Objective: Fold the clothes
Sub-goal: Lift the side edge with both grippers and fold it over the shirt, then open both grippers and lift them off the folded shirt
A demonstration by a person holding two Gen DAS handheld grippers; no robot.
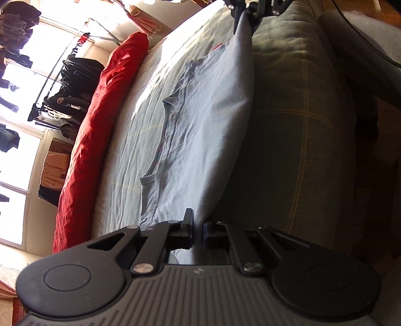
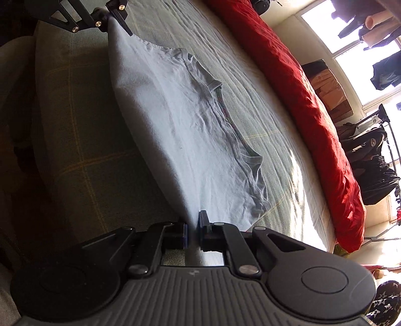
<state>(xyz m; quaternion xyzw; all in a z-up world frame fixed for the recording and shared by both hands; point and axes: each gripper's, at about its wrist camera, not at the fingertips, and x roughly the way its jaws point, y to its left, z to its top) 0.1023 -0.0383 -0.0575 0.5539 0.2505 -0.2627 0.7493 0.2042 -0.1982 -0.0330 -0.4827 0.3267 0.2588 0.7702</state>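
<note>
A pale blue T-shirt lies spread on the bed, its near edge lifted off the cover and stretched taut between both grippers. My left gripper is shut on one corner of that raised edge. In the same view my right gripper pinches the other corner at the top. In the right wrist view the T-shirt runs from my right gripper, shut on its corner, up to the left gripper. The sleeves and collar rest flat on the bed.
The bed has a grey-green checked cover and a long red duvet roll along its far side. Beyond it stand windows, a clothes rack with dark garments and cardboard boxes. A grey cushion lies at the bed's near side.
</note>
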